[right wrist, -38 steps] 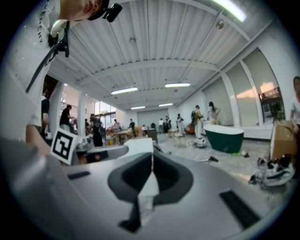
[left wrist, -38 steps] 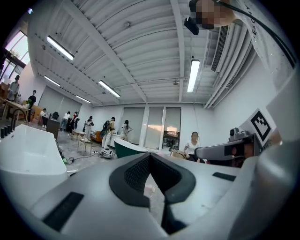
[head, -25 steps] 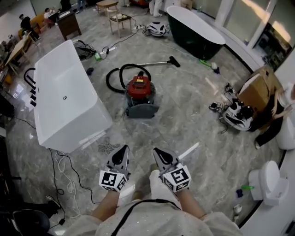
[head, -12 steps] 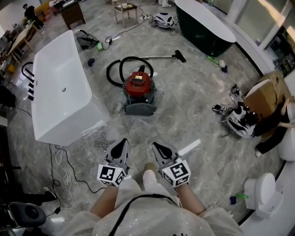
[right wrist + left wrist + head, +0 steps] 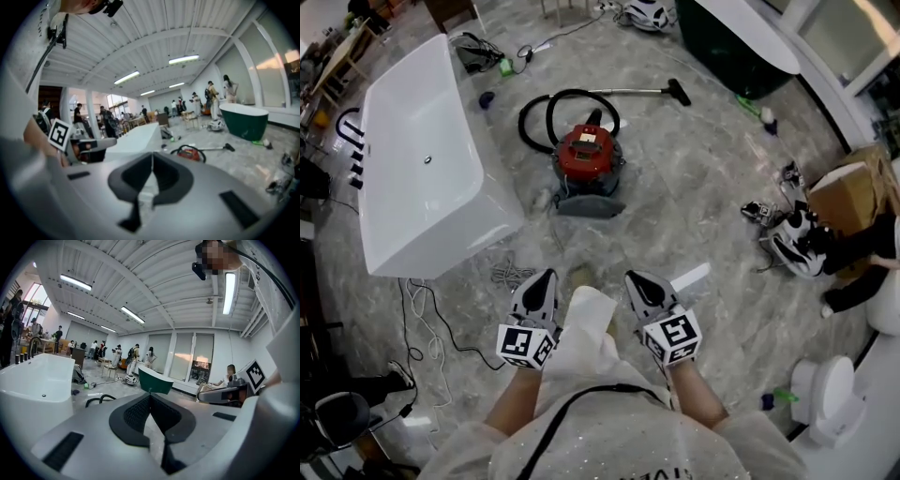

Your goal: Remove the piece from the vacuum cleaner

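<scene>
A red canister vacuum cleaner [image 5: 589, 157] with a grey base stands on the marble floor ahead of me. Its black hose [image 5: 546, 106] loops behind it, and a metal wand with a black floor nozzle [image 5: 678, 92] runs off to the right. The right gripper view shows the vacuum cleaner [image 5: 190, 153] small and far off. My left gripper [image 5: 546, 279] and right gripper [image 5: 635, 281] are both shut and empty, held side by side well short of the vacuum. In the left gripper view the left gripper [image 5: 150, 394] points over the floor.
A white bathtub [image 5: 422, 178] lies to the left, with cables [image 5: 427, 328] on the floor by it. A dark green bathtub [image 5: 741, 47] stands at the back right. A cardboard box [image 5: 848, 192], tools [image 5: 787, 234] and a white toilet [image 5: 830, 394] sit on the right. People stand far off.
I have walked forward: the vacuum cleaner and white bathtub sit nearer and lower in the head view. Both grippers stayed shut and side by side, now a little higher in the picture.
</scene>
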